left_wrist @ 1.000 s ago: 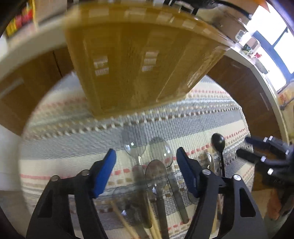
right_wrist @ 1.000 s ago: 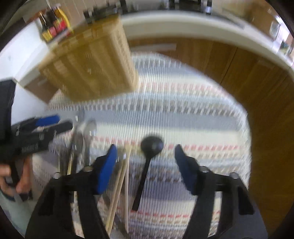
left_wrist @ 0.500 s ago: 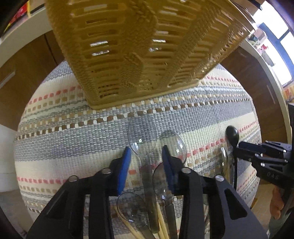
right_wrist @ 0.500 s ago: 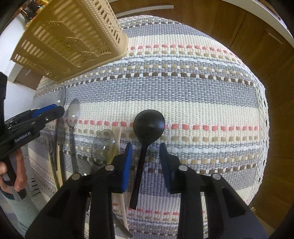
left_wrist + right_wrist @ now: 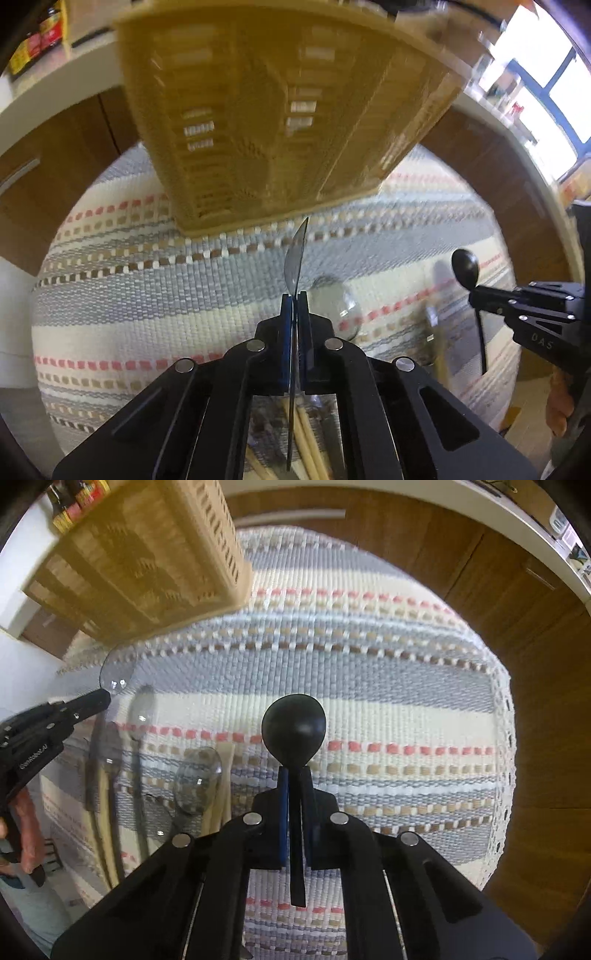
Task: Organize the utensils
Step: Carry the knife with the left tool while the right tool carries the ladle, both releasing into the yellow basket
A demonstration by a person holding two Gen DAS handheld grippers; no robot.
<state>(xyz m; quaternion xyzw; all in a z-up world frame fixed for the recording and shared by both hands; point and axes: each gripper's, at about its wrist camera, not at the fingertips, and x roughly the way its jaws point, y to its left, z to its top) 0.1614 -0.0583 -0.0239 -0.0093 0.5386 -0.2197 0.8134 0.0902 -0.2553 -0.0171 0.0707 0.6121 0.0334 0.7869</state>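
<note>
My left gripper (image 5: 294, 301) is shut on a clear plastic spoon (image 5: 295, 258), held edge-on above the striped cloth, its bowl toward the tan slotted basket (image 5: 280, 110). It also shows at the left of the right wrist view (image 5: 98, 699) with the clear spoon's bowl (image 5: 116, 670) sticking out. My right gripper (image 5: 294, 775) is shut on a black spoon (image 5: 294, 729), lifted off the cloth; it shows in the left wrist view (image 5: 476, 291) with the black spoon (image 5: 466, 264). More clear spoons (image 5: 197, 781) and wooden chopsticks (image 5: 221, 790) lie on the cloth.
The striped woven cloth (image 5: 369, 686) covers a round table. The basket (image 5: 140, 557) stands at its far left side. Wooden cabinets (image 5: 498, 572) and a white counter ring the table. Bottles (image 5: 37, 37) stand on the counter at far left.
Both grippers have closed fully on their spoons and lifted them off the cloth. The clear spoon now stands edge-on in my left gripper.
</note>
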